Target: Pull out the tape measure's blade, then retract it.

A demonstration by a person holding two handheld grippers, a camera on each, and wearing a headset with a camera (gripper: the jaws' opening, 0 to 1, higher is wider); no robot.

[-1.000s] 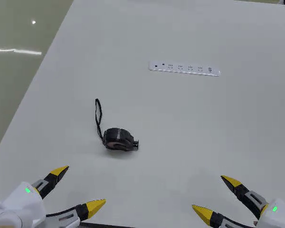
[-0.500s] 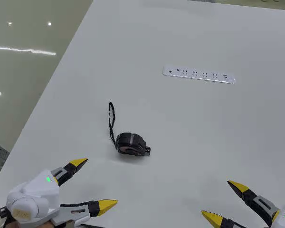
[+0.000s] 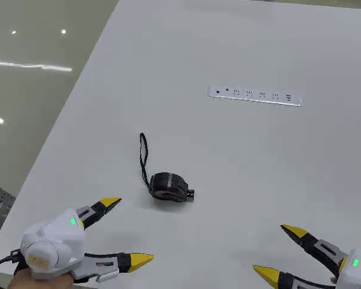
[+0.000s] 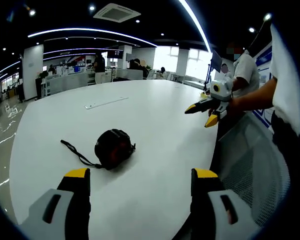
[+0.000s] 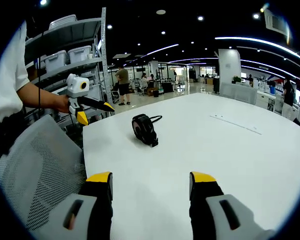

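Nearest, the left gripper [image 3: 126,230] and right gripper [image 3: 279,253] hover over the near edge of the worktop [image 3: 228,150], jaws spread and empty. Just beyond, between them, lies the tape measure [image 3: 170,186], its strap [image 3: 144,155] trailing away. Farther off sits a power strip [image 3: 254,96].

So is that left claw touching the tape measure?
Apart. The head view shows bare table between the left gripper and the tape measure; the left gripper view shows the same gap.
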